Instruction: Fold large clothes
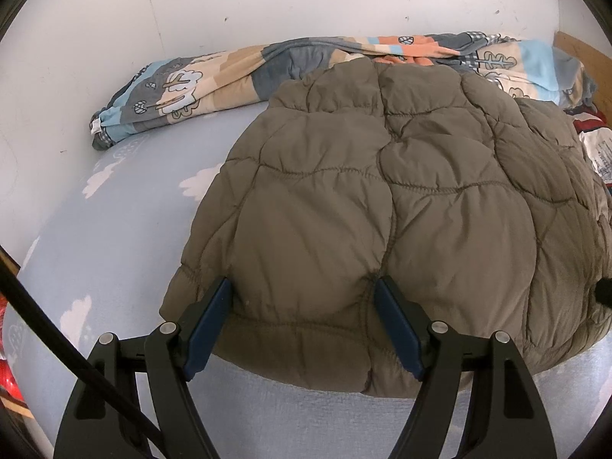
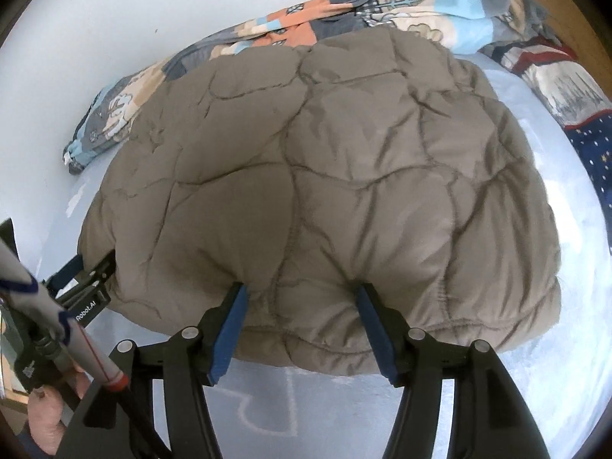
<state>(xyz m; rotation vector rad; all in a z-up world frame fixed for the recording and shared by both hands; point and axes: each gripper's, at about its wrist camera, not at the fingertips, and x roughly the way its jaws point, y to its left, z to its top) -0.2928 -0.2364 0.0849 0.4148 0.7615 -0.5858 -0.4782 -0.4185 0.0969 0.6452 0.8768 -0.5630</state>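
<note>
I see the brown quilted jacket (image 1: 382,199) flat on the blue bed (image 1: 114,222), near the patterned blanket (image 1: 183,80). Left gripper (image 1: 302,287) and right gripper (image 2: 300,290): fingers pinching its near hem.

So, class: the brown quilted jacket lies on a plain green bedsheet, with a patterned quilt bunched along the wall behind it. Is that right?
One detail is wrong. The bedsheet is pale blue with white cloud shapes, not plain green; the left wrist view shows it best. The brown quilted jacket does lie on it, with the patterned quilt bunched along the wall behind.
</note>
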